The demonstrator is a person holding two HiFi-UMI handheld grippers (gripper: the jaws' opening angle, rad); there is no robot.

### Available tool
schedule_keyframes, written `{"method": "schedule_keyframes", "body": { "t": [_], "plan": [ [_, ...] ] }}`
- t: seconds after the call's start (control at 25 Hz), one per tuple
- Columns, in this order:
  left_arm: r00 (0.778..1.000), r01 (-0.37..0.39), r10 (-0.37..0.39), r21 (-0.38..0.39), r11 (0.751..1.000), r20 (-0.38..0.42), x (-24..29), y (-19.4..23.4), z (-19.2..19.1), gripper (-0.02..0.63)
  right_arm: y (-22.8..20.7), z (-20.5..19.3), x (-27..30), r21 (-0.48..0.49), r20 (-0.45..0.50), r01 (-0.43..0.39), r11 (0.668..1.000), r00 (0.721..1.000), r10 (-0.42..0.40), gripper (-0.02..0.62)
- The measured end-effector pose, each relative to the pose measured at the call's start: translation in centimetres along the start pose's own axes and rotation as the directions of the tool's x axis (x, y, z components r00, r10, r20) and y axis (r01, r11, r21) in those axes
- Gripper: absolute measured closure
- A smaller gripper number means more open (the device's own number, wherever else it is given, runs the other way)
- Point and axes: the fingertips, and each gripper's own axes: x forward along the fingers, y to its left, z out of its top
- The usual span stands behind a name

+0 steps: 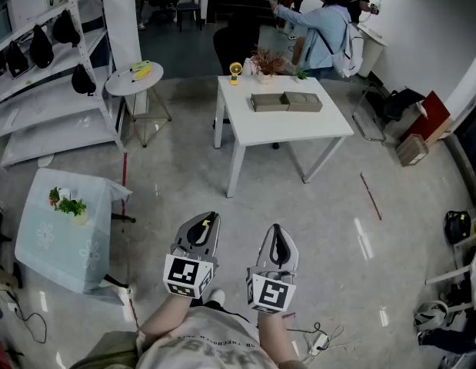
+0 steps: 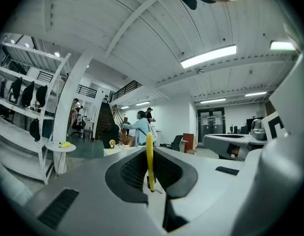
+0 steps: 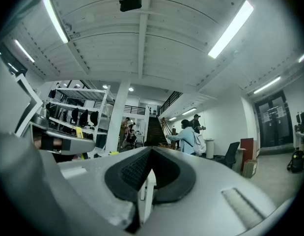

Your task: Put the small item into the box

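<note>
Seen from the head view, I hold both grippers level at chest height, well short of the white table [image 1: 299,131]. My left gripper [image 1: 209,217] is shut on a thin yellow item [image 1: 208,224]. In the left gripper view that yellow item [image 2: 150,156] stands upright as a narrow strip pinched between the dark pads. My right gripper [image 1: 277,227] is shut with nothing in it, and its pads [image 3: 137,171] meet in the right gripper view. Two flat grey-brown boxes [image 1: 270,102] [image 1: 303,101] lie side by side on the far half of the table.
A small yellow fan [image 1: 235,70] and a dried plant [image 1: 267,62] stand at the table's back edge. A round side table [image 1: 134,80] and shelving [image 1: 38,91] are at left, a blue-clothed table [image 1: 45,241] near left. A person [image 1: 322,29] stands beyond the table.
</note>
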Motion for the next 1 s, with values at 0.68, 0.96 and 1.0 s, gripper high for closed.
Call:
{"method": "schedule_keyframes", "body": {
  "t": [0.68, 0.96, 1.0],
  "plan": [
    [1.000, 0.002, -0.002, 0.006, 1.000, 0.000, -0.1, -0.8, 0.0, 0.580, -0.6, -0.3, -0.6, -0.002, -0.004, -0.004, 1.000, 1.000, 0.004, 0.597],
    [1.000, 0.011, -0.011, 0.000, 1.000, 0.011, 0.9, -0.1, 0.7, 0.580, -0.1, -0.2, 0.5, 0.082, 0.024, -0.078, 0.994, 0.997, 0.077, 0.595],
    [1.000, 0.015, -0.015, 0.000, 1.000, 0.008, 1.1, 0.1, 0.8, 0.580, 0.0, -0.5, 0.9, 0.110, 0.020, -0.093, 0.990, 0.996, 0.092, 0.564]
  ]
}}
